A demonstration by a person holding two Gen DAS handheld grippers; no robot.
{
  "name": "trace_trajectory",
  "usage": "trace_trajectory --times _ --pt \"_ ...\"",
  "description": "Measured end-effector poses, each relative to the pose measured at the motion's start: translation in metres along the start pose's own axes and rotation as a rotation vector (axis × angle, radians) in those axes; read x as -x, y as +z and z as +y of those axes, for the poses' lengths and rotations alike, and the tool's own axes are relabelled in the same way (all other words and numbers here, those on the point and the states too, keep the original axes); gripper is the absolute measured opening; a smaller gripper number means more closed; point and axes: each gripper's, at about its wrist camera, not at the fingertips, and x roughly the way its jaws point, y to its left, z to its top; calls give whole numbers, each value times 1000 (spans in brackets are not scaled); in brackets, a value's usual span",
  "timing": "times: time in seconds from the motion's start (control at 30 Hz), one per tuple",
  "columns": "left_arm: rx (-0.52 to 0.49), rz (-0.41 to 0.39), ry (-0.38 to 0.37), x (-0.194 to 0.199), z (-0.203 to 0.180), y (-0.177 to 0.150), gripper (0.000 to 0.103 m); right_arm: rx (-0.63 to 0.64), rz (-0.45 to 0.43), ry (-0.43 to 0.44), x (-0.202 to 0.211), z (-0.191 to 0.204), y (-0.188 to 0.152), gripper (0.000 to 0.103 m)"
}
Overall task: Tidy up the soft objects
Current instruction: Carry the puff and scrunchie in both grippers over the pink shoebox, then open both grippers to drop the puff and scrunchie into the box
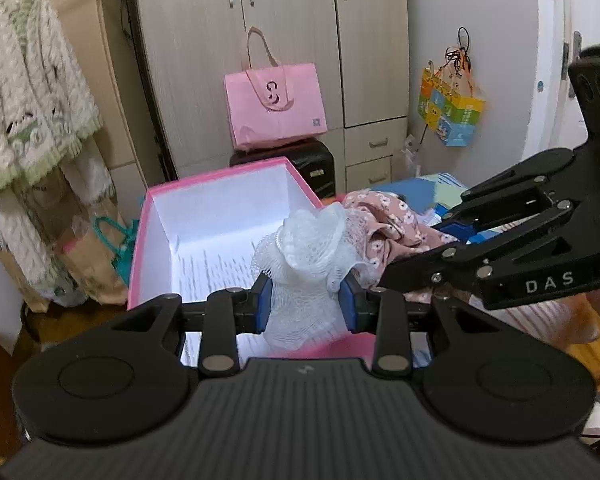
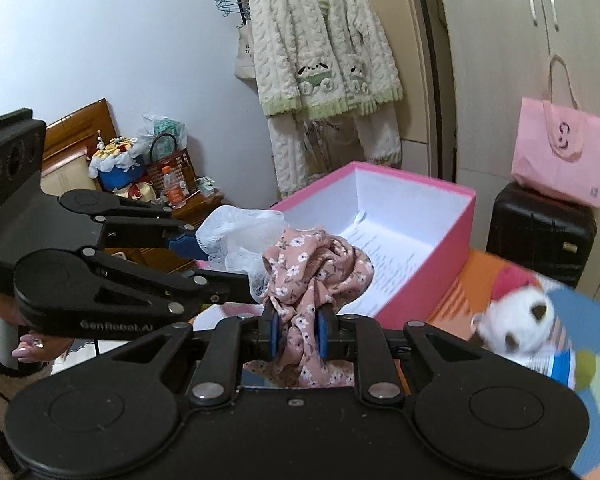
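Note:
My left gripper (image 1: 306,304) is shut on a bunched white lace cloth (image 1: 312,256), held above the near edge of an open pink box (image 1: 216,216) with a white inside. My right gripper (image 2: 296,338) is shut on a crumpled pink floral cloth (image 2: 320,268), held in the air just in front of the same pink box (image 2: 452,240). In the left wrist view the right gripper (image 1: 458,240) comes in from the right with the floral cloth (image 1: 388,224) beside the lace. In the right wrist view the left gripper (image 2: 192,246) comes in from the left with the lace cloth (image 2: 240,236).
A white and red plush toy (image 2: 516,320) lies on the colourful bedcover (image 2: 596,380) to the right. A pink tote bag (image 1: 274,100) rests on a black suitcase (image 1: 312,164) by the wardrobe (image 1: 288,32). A fluffy cardigan (image 2: 320,40) hangs behind the box. A cluttered wooden cabinet (image 2: 152,180) stands at left.

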Motion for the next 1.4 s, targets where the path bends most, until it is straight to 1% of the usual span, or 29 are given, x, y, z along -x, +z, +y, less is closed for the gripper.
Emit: trace_trajectory --times 0.17,0.23,0.43,0.47,0.57,0.6,0.67,0.77,0.8,0.83,0.9,0.97,1.0,1.07,1.17,1.4 --pt "65 23 -15 -37 34 23 33 -31 27 7 -34 -26 29 22" --pt "89 42 -15 -57 48 29 33 -20 50 0 -51 -35 40 22" --pt "171 108 -24 -125 85 44 33 0 151 -49 -108 -74 65 22" --pt "180 123 -23 -133 88 43 33 -6 166 -49 -115 -79 68 22" --pt "212 208 -22 -157 99 38 33 6 230 -33 -136 -86 70 26" --pt "213 231 -19 -161 101 37 34 22 240 -38 -139 -85 70 26" --pt "202 262 5 -168 101 32 35 92 252 -63 -146 -78 67 26" --pt "209 272 23 -172 102 28 38 183 272 -107 -155 -69 63 26" --pt "220 274 22 -173 104 27 44 208 274 -128 -158 -67 61 30" --pt "229 278 22 -173 105 27 49 231 276 -147 -161 -66 60 32" --pt "222 288 28 -174 105 27 56 287 277 -197 -166 -62 57 41" --pt "219 283 27 -171 105 28 57 314 266 -227 -165 -59 55 49" --pt "219 281 27 -170 105 28 58 312 260 -223 -162 -57 55 54" --pt "205 278 32 -165 103 30 59 303 239 -204 -152 -54 55 59" --pt "180 261 40 -152 97 32 61 297 209 -197 -134 -50 54 59" --pt "146 241 12 -120 84 35 62 274 187 -156 -98 -38 55 60"
